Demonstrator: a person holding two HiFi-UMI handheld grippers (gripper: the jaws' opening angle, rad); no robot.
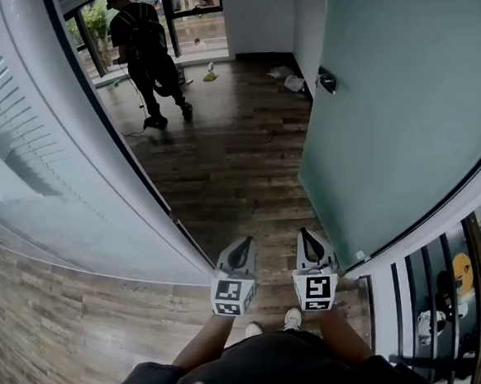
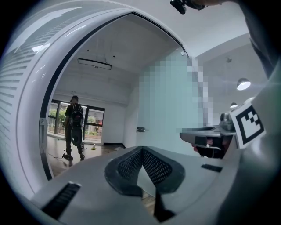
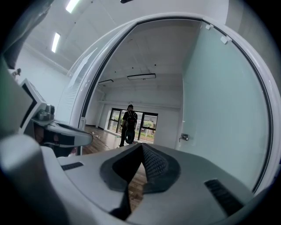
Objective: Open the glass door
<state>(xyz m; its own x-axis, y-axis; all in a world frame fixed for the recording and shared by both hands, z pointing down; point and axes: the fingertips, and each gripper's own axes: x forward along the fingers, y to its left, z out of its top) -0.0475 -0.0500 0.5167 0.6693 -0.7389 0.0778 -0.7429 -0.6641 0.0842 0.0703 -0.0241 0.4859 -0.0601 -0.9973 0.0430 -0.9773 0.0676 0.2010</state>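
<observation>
The frosted glass door (image 1: 400, 108) stands swung open on the right of the doorway, with its metal handle (image 1: 327, 81) on the far edge. My left gripper (image 1: 243, 245) and right gripper (image 1: 308, 235) hang side by side in the doorway over the wooden floor. Both are level, shut and hold nothing. Neither touches the door; its near bottom corner lies just right of the right gripper. In the left gripper view the pads (image 2: 131, 165) meet and the door (image 2: 167, 114) lies ahead on the right. In the right gripper view the door (image 3: 219, 110) and handle (image 3: 185, 137) fill the right side.
A person in dark clothes (image 1: 148, 53) stands in the room beyond, near the windows. A glass wall with blinds (image 1: 47, 161) runs along the left of the doorway. Litter (image 1: 288, 77) lies on the floor by the far wall. A shelf with small objects (image 1: 463, 277) is at right.
</observation>
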